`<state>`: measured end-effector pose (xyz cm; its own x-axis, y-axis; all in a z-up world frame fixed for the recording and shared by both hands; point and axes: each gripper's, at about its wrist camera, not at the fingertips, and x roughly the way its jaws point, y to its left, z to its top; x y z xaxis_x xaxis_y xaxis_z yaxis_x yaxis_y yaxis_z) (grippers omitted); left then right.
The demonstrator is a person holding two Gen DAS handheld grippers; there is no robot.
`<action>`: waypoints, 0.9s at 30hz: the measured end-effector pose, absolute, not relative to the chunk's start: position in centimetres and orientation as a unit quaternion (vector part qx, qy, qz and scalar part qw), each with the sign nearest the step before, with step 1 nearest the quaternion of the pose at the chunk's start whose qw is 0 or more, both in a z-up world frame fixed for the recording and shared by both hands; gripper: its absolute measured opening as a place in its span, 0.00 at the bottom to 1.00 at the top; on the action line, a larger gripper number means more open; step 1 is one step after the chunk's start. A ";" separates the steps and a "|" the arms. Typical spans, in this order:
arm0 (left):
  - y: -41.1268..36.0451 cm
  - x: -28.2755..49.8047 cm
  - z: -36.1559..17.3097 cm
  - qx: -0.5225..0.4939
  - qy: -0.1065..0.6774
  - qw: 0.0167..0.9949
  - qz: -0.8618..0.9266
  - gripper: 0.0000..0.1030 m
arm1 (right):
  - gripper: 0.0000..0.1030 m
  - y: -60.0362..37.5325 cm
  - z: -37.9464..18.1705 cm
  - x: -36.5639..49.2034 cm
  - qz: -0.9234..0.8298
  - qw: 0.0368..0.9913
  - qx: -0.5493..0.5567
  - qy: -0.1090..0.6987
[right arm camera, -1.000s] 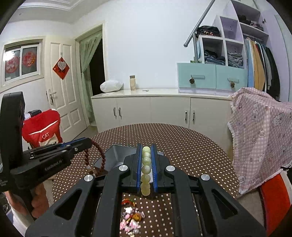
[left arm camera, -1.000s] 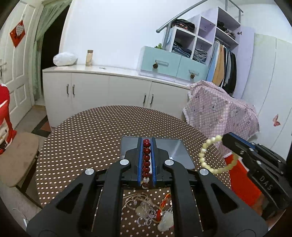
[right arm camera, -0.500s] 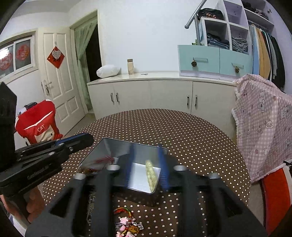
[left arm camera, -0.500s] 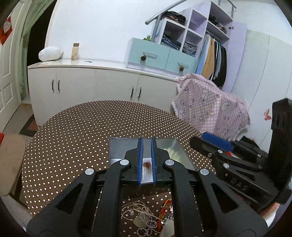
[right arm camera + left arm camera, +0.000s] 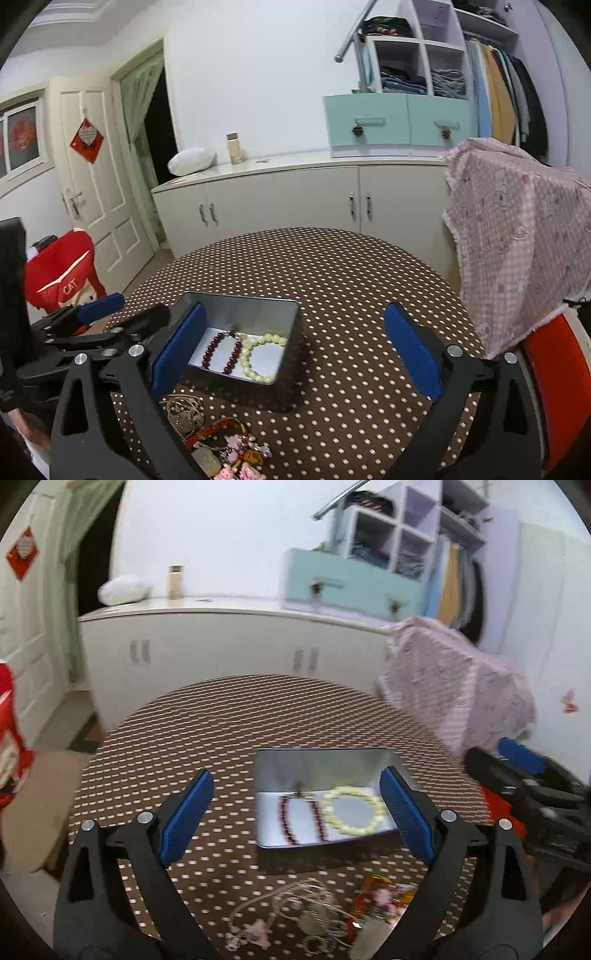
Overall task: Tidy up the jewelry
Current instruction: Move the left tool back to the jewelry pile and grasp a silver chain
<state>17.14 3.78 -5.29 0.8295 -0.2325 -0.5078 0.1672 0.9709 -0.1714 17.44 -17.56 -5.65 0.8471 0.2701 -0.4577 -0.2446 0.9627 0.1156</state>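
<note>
2 bracelets, a red bead bracelet [image 5: 221, 349] and a pale bead bracelet [image 5: 260, 354], lie side by side in the metal tin [image 5: 291, 332] at lower centre on the bench [image 5: 351, 288]. Left tool [image 5: 295, 812] and right tool [image 5: 295, 349] have just opened wide, gripping nothing.

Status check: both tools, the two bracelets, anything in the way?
Left tool and right tool just opened, both empty. Red bracelet and pale bracelet lie side by side in the tin. Loose jewelry pile waits on the table; path clear.
</note>
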 end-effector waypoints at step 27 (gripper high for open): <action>11.2 7.3 -6.8 -0.084 0.279 0.957 -0.005 0.93 | 0.92 -13.5 -9.0 13.1 0.141 0.935 0.058 0.321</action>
<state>7.28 11.15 -6.78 0.8440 -0.0570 -0.5333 -0.0370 0.9858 -0.1640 13.06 -13.51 -8.99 0.7534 0.3013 -0.5844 -0.2267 0.9534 0.1993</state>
